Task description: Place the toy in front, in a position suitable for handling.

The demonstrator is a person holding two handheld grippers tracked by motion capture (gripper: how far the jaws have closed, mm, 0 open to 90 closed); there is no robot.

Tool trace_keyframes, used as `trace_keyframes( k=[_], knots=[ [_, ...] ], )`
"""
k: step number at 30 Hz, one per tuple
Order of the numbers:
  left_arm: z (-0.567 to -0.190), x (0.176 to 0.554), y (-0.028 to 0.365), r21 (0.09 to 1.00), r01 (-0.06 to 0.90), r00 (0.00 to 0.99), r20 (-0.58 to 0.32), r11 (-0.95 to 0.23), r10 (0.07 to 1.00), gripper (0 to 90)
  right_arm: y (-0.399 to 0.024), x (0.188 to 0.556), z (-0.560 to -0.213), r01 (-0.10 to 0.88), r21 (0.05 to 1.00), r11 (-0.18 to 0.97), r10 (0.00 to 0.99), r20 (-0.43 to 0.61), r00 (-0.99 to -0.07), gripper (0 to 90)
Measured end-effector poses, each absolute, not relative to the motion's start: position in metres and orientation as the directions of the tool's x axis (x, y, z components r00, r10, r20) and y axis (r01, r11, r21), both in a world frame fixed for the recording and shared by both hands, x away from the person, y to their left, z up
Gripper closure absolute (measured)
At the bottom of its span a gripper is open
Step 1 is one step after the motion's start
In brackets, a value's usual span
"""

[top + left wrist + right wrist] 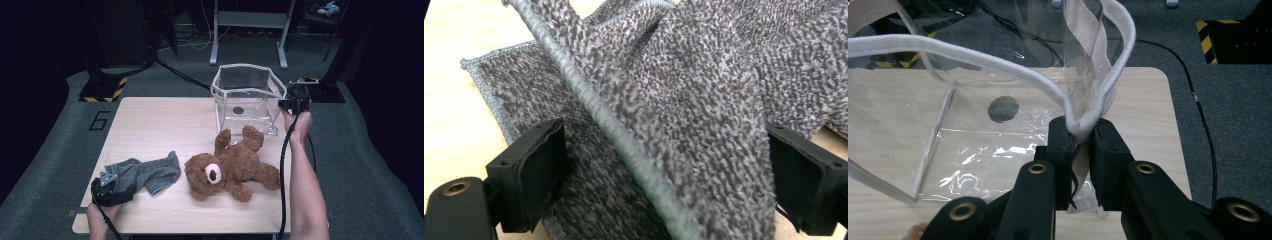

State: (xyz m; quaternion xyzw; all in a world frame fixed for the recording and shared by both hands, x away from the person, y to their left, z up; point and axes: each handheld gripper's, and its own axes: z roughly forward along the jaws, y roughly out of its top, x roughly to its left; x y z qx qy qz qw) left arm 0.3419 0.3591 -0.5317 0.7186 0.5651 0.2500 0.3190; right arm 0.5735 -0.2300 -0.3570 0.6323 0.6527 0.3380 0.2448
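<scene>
At the upper right of the high view the right claw (pixel 290 104) is pinched tight on the white-trimmed rim of the clear plastic bag (pixel 248 97); the right gripper view shows its jaws closed on a fold of that trim, probably to keep the floppy mouth standing open for loading; At the lower left the left claw (pixel 112 192) sits at the near edge of the grey towel (pixel 150 172); in the left gripper view its jaws stand wide apart with a raised ridge of cloth between them, nothing gripped yet, seemingly lined up for a pinch; The brown teddy bear (pixel 230 167) lies flat in the middle of the worktop (pixel 150 125), between towel and bag, untouched.
</scene>
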Motion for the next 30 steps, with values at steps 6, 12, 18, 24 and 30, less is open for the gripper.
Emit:
trace_keyframes(
  k=[6,12,18,24,30],
  knots=[
    [-0.532,0.342,0.359,0.74,0.653,0.237,-0.001,-0.158,0.972,10.5,-0.238,0.569,-0.357,0.669,0.742,-0.045,0.989,0.128,-0.075,80.1],
    [-0.532,0.342,0.359,0.741,0.653,0.237,-0.001,-0.158,0.972,10.5,-0.238,0.568,-0.352,0.663,0.749,-0.017,0.982,0.138,-0.131,63.7],
    [-0.532,0.342,0.359,0.741,0.653,0.236,-0.001,-0.158,0.972,10.5,-0.238,0.578,-0.341,0.66,0.751,0.0,0.98,0.13,-0.148,55.5],
    [-0.532,0.342,0.359,0.742,0.651,0.237,0.0,-0.159,0.972,10.5,-0.241,0.587,-0.336,0.646,0.763,-0.029,0.98,0.15,-0.134,58.5],
    [-0.532,0.342,0.359,0.742,0.652,0.237,0.0,-0.159,0.972,10.5,-0.245,0.593,-0.335,0.66,0.749,-0.055,0.979,0.17,-0.111,68.6]
  ],
)
